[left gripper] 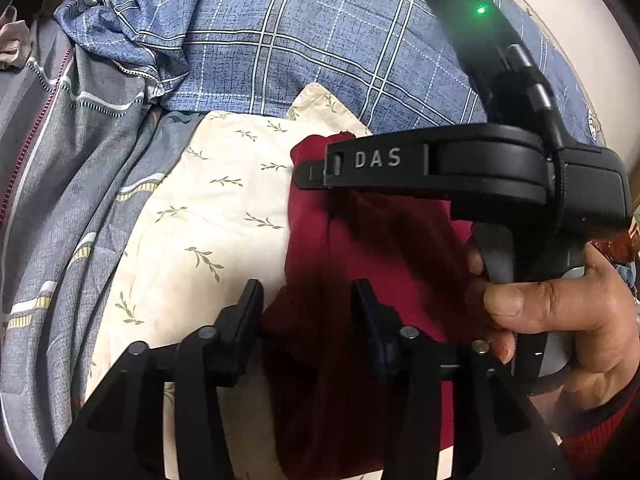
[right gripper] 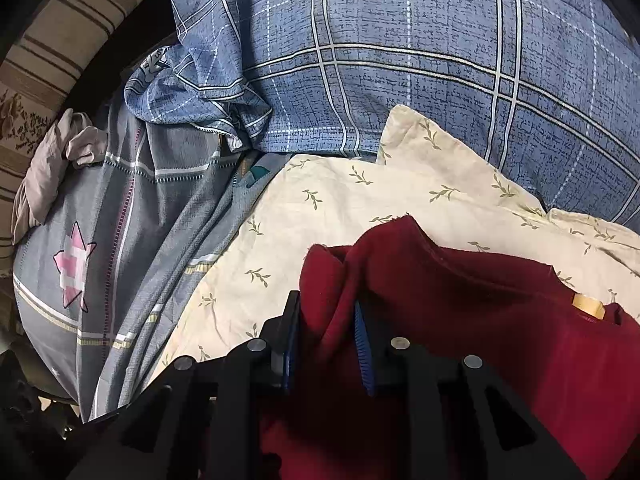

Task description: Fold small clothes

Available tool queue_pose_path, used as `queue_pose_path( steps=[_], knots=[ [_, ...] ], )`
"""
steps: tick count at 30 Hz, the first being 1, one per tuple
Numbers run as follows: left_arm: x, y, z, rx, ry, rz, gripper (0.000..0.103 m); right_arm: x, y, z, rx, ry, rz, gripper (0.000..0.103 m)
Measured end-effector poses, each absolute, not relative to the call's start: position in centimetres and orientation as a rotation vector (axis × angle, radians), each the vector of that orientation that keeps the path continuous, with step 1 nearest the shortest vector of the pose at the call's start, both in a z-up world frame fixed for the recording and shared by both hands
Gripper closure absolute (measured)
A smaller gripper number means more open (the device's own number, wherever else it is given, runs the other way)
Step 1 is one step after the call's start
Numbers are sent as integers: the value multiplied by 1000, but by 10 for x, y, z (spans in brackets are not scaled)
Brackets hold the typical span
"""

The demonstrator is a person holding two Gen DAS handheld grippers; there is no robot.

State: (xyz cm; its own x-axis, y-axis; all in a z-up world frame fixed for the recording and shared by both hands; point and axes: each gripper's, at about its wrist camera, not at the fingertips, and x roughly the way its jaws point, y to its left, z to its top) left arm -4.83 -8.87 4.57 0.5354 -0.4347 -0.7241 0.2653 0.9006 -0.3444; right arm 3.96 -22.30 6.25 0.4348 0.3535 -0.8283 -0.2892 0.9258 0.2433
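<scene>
Cream leaf-print sheet [right gripper: 360, 208] covers the bed, dark red garment [right gripper: 480, 320] lying on it; right gripper [right gripper: 326, 344] pinches a raised fold of it; left gripper [left gripper: 306, 320] hovers over it, fingers spread.

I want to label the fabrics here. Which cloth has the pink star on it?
The grey striped bedding at the left carries the pink star. The blue plaid pillow, the cream leaf-print cloth and the dark red garment show none.
</scene>
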Motion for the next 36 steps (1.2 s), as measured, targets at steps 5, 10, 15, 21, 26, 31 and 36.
queue_pose_path(
  steps=[5,10,15,21,26,31,36],
  knots=[
    [-47,-87,42,-206,926,-396,37,39,-227,64,104,1040,411,79],
    [-46,-87,38,-203,938,-392,28,37,-237,70,162,1022,433,82],
    [-47,-89,36,-209,946,-421,39,36,-243,72,191,1011,445,84],
    [-51,-93,42,-216,934,-474,74,36,-245,72,218,1037,441,78],
    [-51,-95,46,-213,926,-482,77,38,-230,71,154,1079,392,37],
    [-50,-98,50,-201,925,-477,77,37,-210,56,14,1076,355,33],
    [-50,-99,53,-189,923,-469,73,37,-228,61,105,1032,384,81]
  ],
)
